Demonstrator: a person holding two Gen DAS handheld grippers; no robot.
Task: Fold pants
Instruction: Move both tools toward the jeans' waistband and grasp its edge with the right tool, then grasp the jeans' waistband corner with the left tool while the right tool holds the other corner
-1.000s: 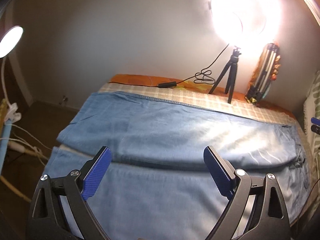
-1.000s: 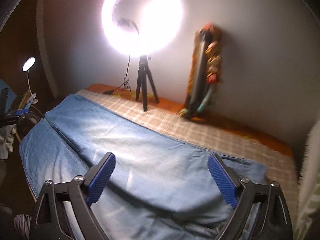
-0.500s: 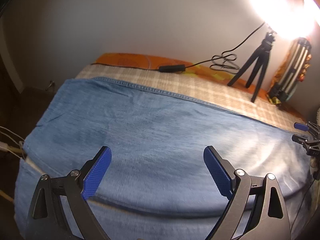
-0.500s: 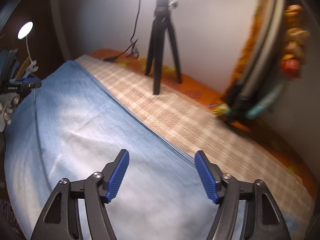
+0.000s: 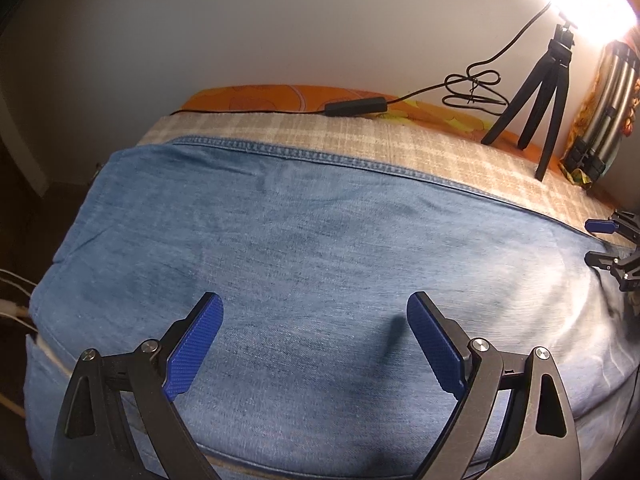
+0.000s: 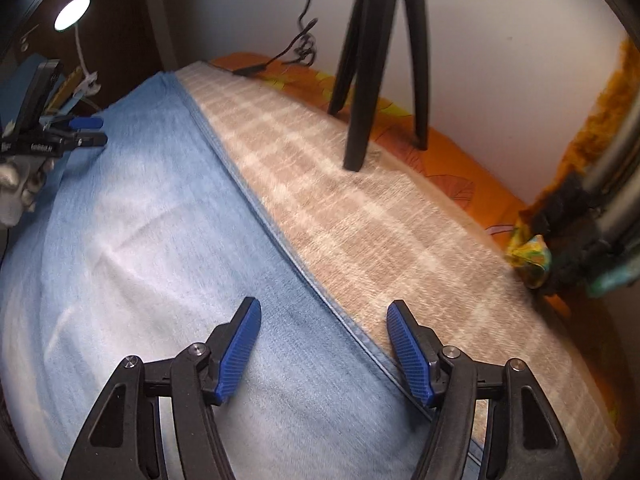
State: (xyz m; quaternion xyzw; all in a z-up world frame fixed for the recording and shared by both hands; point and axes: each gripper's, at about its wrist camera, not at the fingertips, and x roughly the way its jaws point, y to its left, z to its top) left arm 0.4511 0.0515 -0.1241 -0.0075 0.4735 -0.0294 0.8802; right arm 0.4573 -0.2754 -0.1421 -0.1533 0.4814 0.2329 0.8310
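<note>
Blue denim pants (image 5: 312, 248) lie flat on a checked cloth, one leg folded over the other. My left gripper (image 5: 314, 320) is open and empty, low over the middle of the upper leg. My right gripper (image 6: 323, 326) is open and empty, straddling the far seam edge of the pants (image 6: 160, 240). The right gripper shows at the right edge of the left wrist view (image 5: 612, 240). The left gripper shows at the left of the right wrist view (image 6: 76, 132).
A checked cloth (image 6: 380, 220) over an orange sheet (image 5: 260, 96) covers the surface. A black tripod (image 6: 376, 60) with a ring light stands on the far side, its cable and switch (image 5: 356, 106) along the wall. A bundled tripod (image 5: 604, 120) leans at right. A small lamp (image 6: 72, 12) shines at left.
Both grippers moved forward and lower toward the far edge of the pants. The right gripper's jaws narrowed somewhat and now straddle the far seam.
</note>
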